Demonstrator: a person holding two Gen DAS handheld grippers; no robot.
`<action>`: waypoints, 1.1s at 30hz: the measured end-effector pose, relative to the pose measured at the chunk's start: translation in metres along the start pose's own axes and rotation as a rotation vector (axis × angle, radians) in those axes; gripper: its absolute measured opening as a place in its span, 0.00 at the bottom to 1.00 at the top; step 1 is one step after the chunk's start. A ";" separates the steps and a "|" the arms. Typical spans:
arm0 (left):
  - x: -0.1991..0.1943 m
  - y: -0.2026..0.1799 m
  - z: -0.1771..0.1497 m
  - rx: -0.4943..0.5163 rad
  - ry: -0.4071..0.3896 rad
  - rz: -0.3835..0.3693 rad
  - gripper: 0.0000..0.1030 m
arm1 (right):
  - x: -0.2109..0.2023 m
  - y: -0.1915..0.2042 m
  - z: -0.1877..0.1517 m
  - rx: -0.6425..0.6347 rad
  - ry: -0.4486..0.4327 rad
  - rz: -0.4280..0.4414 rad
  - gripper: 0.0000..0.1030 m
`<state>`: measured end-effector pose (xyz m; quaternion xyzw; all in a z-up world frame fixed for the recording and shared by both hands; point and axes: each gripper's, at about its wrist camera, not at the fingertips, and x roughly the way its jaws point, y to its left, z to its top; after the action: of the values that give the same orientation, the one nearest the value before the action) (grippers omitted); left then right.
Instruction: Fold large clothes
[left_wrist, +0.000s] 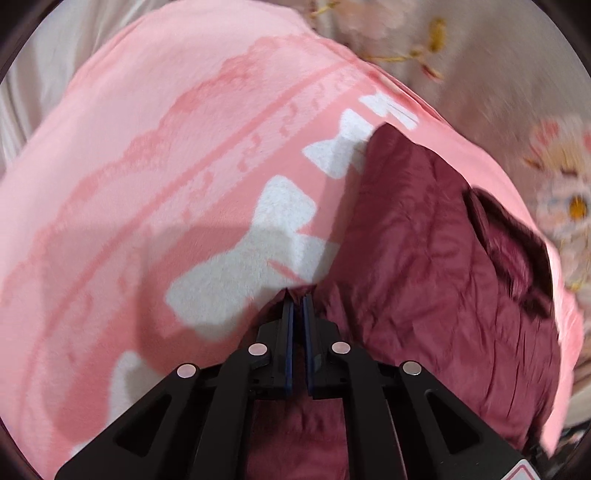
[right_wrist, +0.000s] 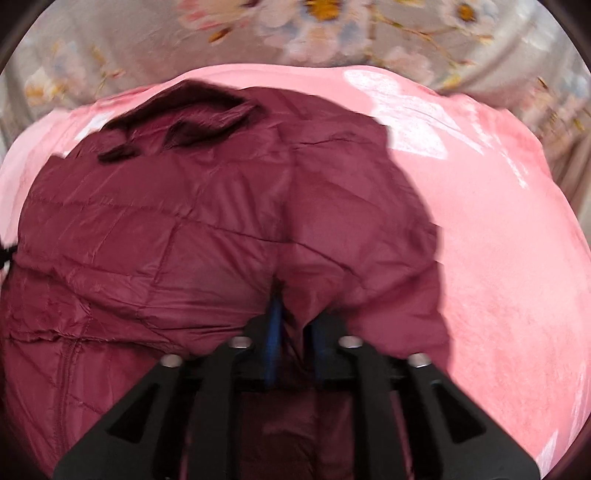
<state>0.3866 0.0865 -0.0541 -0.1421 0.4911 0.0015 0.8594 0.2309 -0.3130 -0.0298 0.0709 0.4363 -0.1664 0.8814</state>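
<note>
A maroon quilted puffer jacket (right_wrist: 177, 229) lies on a pink fleece blanket (right_wrist: 498, 240). Its dark furry collar (right_wrist: 184, 107) is at the far end. In the left wrist view the jacket (left_wrist: 424, 236) fills the right side, its collar (left_wrist: 513, 243) at the right edge. My left gripper (left_wrist: 298, 295) is shut on the jacket's edge, with maroon fabric pinched between the blue pads. My right gripper (right_wrist: 291, 299) is shut on a bunched fold of the jacket, which swells up over the fingertips and hides them.
The pink blanket (left_wrist: 147, 166) has white bow patterns (left_wrist: 280, 221) and darker pink stripes. Under it lies a pale grey floral bedsheet (right_wrist: 332, 33), also at the top right of the left wrist view (left_wrist: 517, 74). Both views are motion-blurred.
</note>
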 end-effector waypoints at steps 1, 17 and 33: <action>-0.009 -0.003 -0.002 0.038 -0.004 0.013 0.06 | -0.013 -0.006 0.000 0.022 -0.027 -0.016 0.43; -0.010 -0.141 -0.038 0.346 0.032 -0.061 0.07 | 0.008 0.128 0.027 -0.128 -0.001 0.288 0.10; 0.010 -0.136 -0.094 0.440 -0.152 0.029 0.08 | 0.016 0.141 -0.019 -0.220 -0.067 0.224 0.09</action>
<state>0.3317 -0.0687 -0.0748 0.0560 0.4156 -0.0826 0.9041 0.2755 -0.1799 -0.0571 0.0164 0.4117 -0.0205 0.9109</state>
